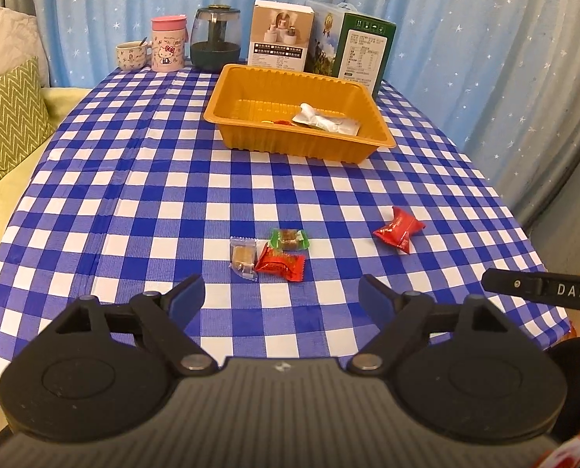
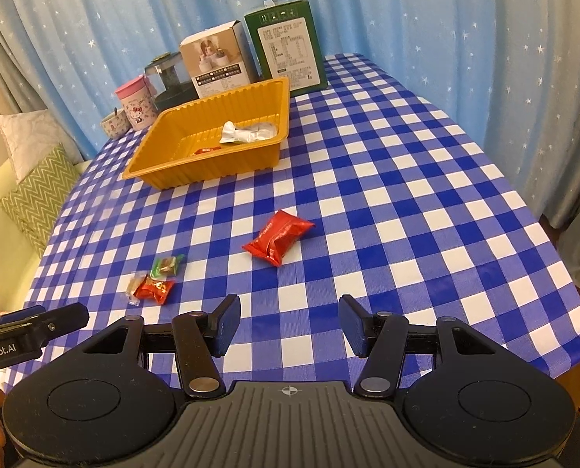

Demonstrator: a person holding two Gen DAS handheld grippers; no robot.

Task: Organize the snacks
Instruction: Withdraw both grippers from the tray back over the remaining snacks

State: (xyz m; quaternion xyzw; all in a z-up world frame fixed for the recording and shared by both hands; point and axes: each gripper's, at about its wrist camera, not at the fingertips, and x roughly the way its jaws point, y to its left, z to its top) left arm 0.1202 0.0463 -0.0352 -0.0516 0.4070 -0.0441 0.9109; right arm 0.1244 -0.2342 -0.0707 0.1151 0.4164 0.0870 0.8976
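An orange tray (image 1: 251, 85) (image 2: 165, 163) sits far on the checked table with a white wrapper (image 1: 325, 117) (image 2: 247, 132) and a small red packet inside. Three small sweets lie together: a clear-wrapped one (image 1: 243, 259) (image 2: 134, 286), a green one (image 1: 290, 238) (image 2: 167, 265) and a red one (image 1: 280, 263) (image 2: 154, 288). A larger red packet (image 1: 399, 230) (image 2: 278, 240) lies apart to their right. My left gripper (image 1: 281, 300) stands open just short of the three sweets, nothing between its fingers. My right gripper (image 2: 288, 327) is open and empty, short of the larger red packet.
At the table's far edge stand a cup (image 1: 132, 55), a pink mug (image 1: 168, 45), a dark glass jar (image 1: 216, 39), a white box (image 1: 280, 35) and a green box (image 1: 364, 52). Blue starred curtains hang behind. Cushions (image 1: 9, 117) lie on the left.
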